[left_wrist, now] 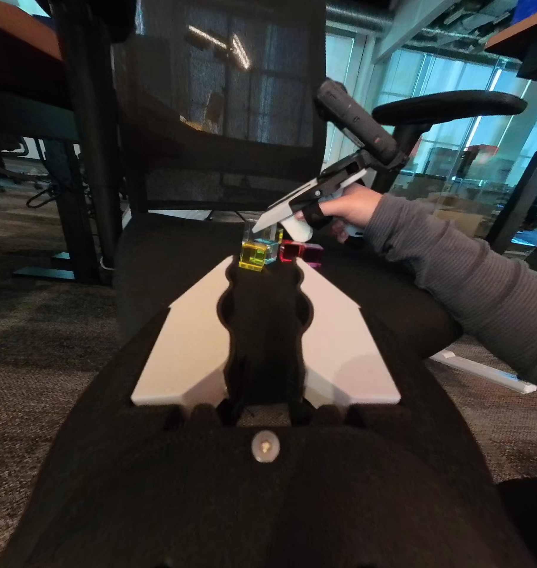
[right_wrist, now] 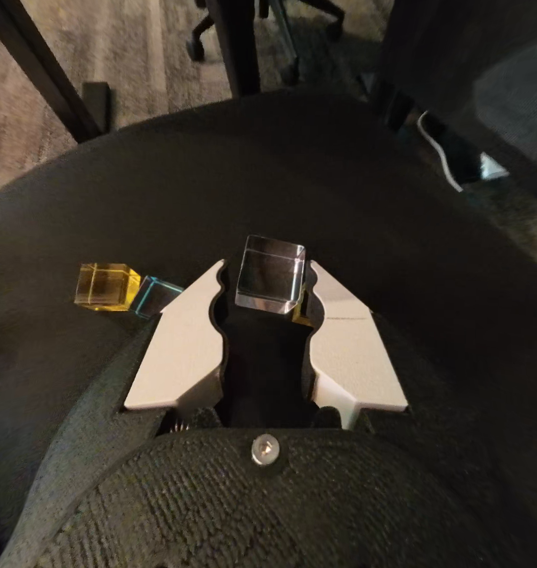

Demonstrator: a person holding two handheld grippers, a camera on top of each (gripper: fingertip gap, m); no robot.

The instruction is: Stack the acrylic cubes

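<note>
Several see-through cubes sit in a cluster on a black chair seat. In the left wrist view my left gripper is open and empty, just short of a yellow cube and a cyan cube. A red cube and a purple cube lie to the right. A clear cube stands on top of the cluster. My right gripper is open around the clear cube, with a gap at each pad. That cube rests on another yellow cube. The right gripper also shows in the left wrist view.
A hand and grey sleeve reach in from the right over the seat. The mesh backrest rises behind the cubes, with an armrest to the right. A black desk leg stands on the carpet to the left. The seat edge drops to the floor. Spacing between my two grippers at the tips: around 20 cm.
</note>
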